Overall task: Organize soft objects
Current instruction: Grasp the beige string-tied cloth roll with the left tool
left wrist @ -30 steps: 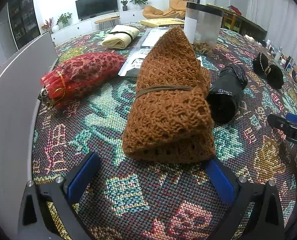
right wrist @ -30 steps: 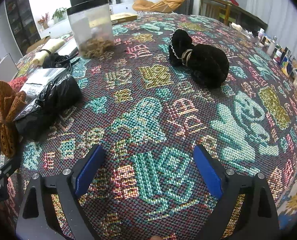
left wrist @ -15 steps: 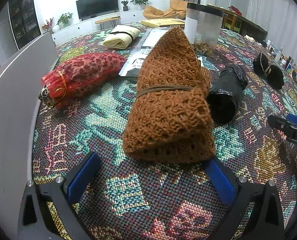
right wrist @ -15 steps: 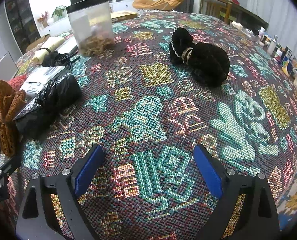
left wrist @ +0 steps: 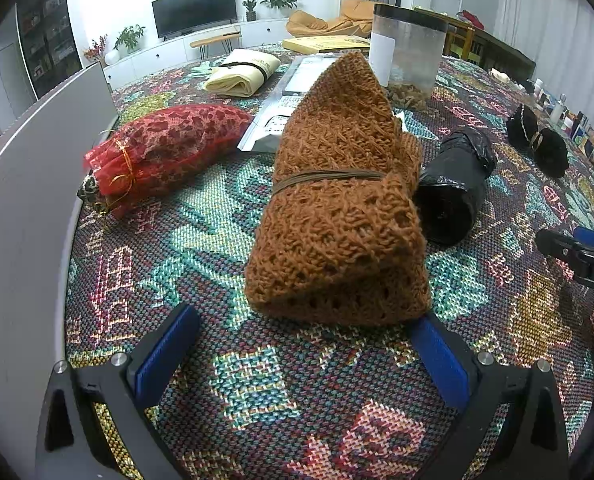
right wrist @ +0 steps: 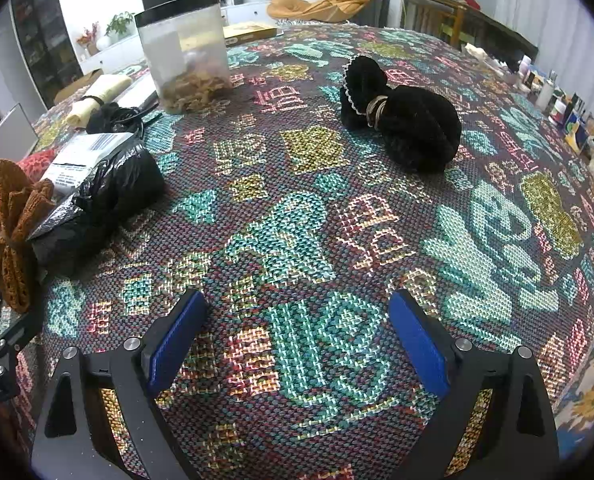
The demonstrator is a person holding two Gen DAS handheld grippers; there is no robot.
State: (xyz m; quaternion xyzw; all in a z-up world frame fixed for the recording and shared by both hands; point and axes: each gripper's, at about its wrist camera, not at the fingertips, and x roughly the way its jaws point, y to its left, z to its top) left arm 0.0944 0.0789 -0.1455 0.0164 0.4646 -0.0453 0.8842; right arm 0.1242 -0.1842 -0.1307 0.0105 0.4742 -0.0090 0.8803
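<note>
Change since earlier: nothing I can see has moved; both tools and every bundle sit as before.
Left wrist view: my left tool (left wrist: 301, 354) hovers low over the patterned tabletop (left wrist: 201, 216), its blue pads wide apart and holding nothing.
Brown knit bundle (left wrist: 339, 216): tied with a band, lying just ahead of the pads, its near end close to the right pad.
Red mesh bundle (left wrist: 165, 148): to the left, apart from the knit.
Black plastic roll (left wrist: 455, 184): just beside the knit, on its right.
Cream roll (left wrist: 243, 74): far back.
Right wrist view: my right tool (right wrist: 297, 340) is spread open over bare cloth, empty.
Black fabric bundle (right wrist: 401, 120): banded, well ahead.
Clear canister (right wrist: 185, 50): upright, back left.
</note>
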